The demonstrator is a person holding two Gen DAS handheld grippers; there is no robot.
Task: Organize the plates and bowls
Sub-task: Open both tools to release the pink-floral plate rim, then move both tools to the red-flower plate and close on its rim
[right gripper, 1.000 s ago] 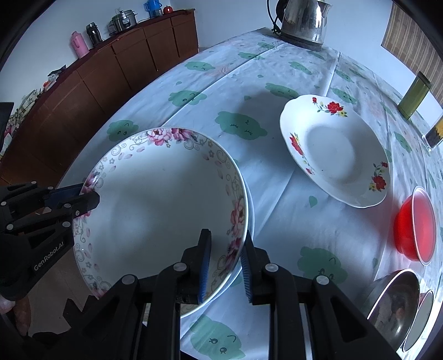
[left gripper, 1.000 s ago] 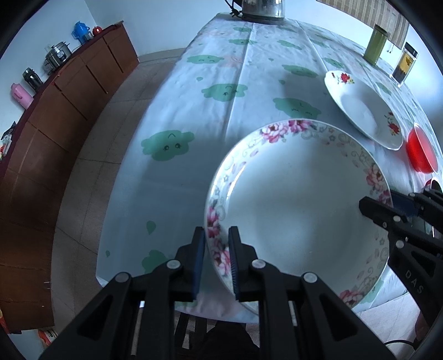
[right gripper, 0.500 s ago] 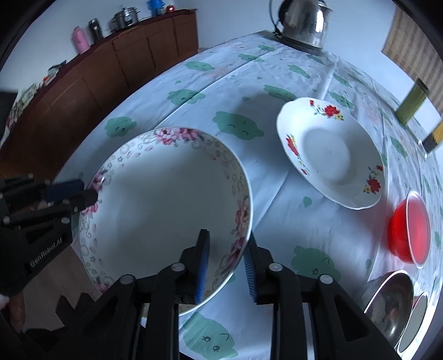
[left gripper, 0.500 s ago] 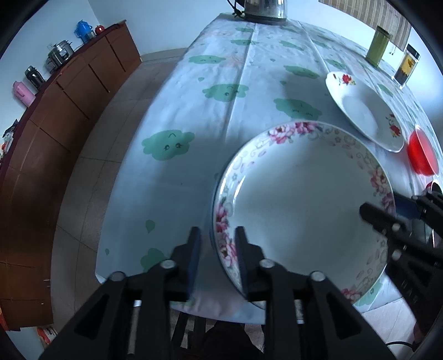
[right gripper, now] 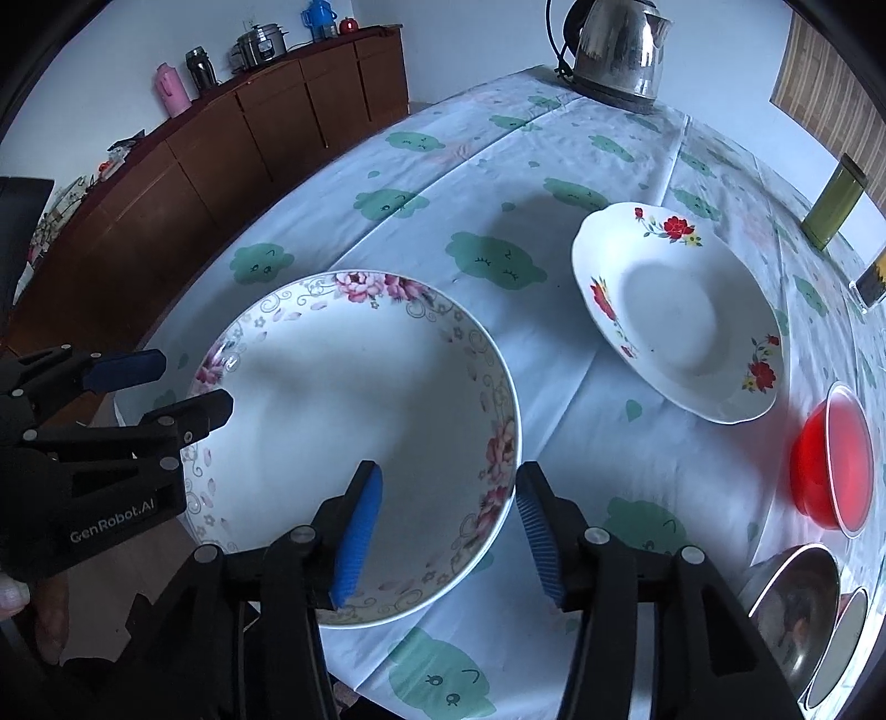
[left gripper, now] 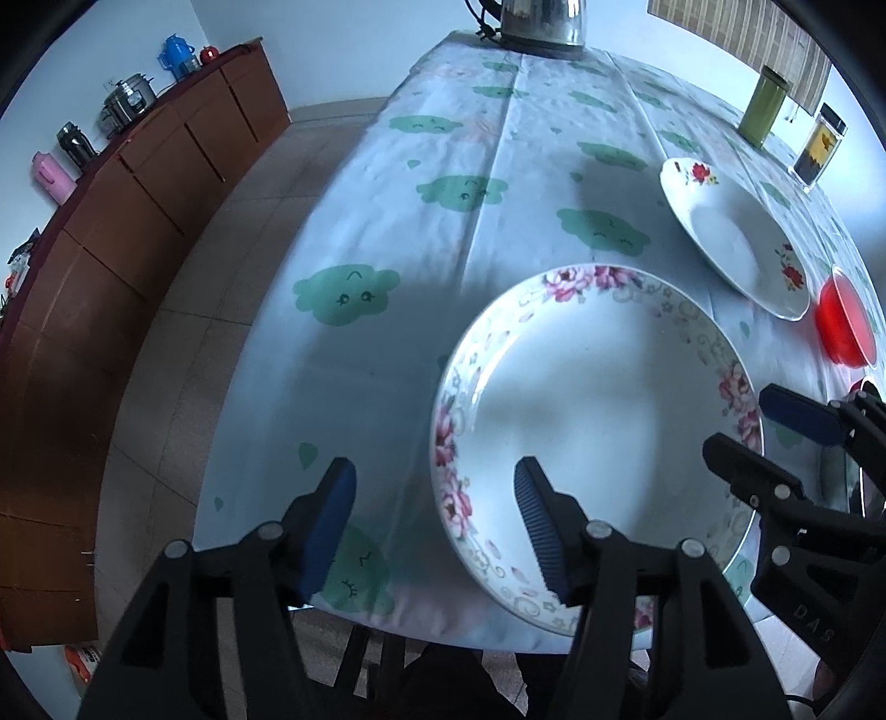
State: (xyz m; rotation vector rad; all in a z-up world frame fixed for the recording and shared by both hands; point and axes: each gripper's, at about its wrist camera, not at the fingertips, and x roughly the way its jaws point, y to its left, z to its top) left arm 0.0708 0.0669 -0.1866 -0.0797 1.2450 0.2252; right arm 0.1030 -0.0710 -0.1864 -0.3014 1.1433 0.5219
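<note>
Release: left gripper (left gripper: 434, 523) and right gripper (right gripper: 448, 526) jaws, formerly pinching the pink-flowered white porcelain plate (right gripper: 354, 437), now spread; plate apparently resting on bench.

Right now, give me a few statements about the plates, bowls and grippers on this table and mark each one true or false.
1. Both grippers are clamped on the pink-flowered plate. False: the left gripper and right gripper are both open, each straddling the plate's rim.
2. The red-flowered plate lies apart from the pink-flowered plate. True.
3. The red bowl sits inside the red-flowered plate. False: it stands on the tablecloth beside that plate.
4. A metal kettle stands at the far end of the table. True.
5. The pink-flowered plate reaches the near table edge. True.
</note>
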